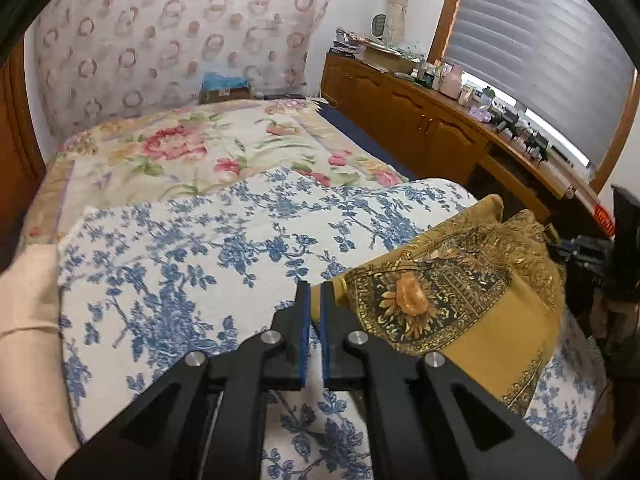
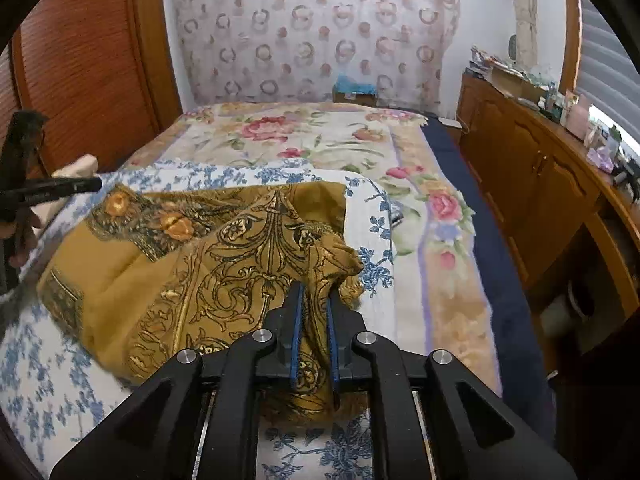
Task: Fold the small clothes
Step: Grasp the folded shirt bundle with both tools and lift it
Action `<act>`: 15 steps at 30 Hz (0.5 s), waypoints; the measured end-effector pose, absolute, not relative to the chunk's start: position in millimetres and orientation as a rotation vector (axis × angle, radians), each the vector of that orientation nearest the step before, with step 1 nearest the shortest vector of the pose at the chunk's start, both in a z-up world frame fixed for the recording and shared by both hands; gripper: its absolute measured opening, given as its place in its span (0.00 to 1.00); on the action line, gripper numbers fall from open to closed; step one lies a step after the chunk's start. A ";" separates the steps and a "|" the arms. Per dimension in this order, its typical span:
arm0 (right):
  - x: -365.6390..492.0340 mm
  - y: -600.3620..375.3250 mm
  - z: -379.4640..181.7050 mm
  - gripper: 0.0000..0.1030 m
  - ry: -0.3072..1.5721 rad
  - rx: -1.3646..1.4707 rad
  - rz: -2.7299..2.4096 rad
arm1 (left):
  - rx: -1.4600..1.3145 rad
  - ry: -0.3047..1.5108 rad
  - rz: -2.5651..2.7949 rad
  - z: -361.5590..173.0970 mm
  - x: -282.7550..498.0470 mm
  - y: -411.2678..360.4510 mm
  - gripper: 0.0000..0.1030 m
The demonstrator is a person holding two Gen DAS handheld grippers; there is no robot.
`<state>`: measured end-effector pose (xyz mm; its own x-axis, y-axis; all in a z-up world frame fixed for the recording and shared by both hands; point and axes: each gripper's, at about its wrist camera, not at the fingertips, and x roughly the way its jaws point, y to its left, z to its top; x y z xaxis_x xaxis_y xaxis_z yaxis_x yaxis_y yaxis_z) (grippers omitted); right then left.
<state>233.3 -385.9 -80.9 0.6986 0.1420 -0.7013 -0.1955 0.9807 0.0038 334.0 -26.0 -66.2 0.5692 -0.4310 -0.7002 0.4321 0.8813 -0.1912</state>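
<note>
Left wrist view: left gripper [image 1: 314,294] clenched, blue pads nearly together with only a slit between them; the mustard-gold patterned scarf [image 1: 452,300] has its near edge right at the tips, just to the gripper's right, probably pinched by the hem, though the contact itself is hard to make out. The scarf lies bunched ahead and to the right, over the blue-floral bedspread [image 1: 192,264] on the bed, likely lifted by one edge so the cloth hangs and can be laid over flat. The right gripper shows dark at the far right edge. Right wrist view: right gripper [image 2: 315,292] grasping the scarf [image 2: 208,252], a thick fold of fabric squeezed between its pads and running back under the gripper; jaws stand a little apart because of the cloth's bulk. The rest of the scarf spreads ahead and to the left, rumpled. The left gripper [image 2: 86,184] sits far left at the opposite edge, so each holds one end, apparently to stretch the scarf for a fold. Not folded yet.
</note>
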 end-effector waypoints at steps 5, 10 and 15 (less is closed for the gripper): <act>232.5 -395.3 -80.9 0.44 0.778 -0.027 0.165 | 0.021 0.849 -0.548 -66.2 326.4 -37.8 0.08; 237.4 -401.4 -97.5 0.48 0.828 -0.017 0.166 | 0.023 0.869 -0.582 -67.5 321.8 -48.6 0.09; 242.9 -403.0 -105.6 0.52 0.848 0.002 0.165 | 0.045 0.927 -0.569 -83.3 330.9 -56.9 0.10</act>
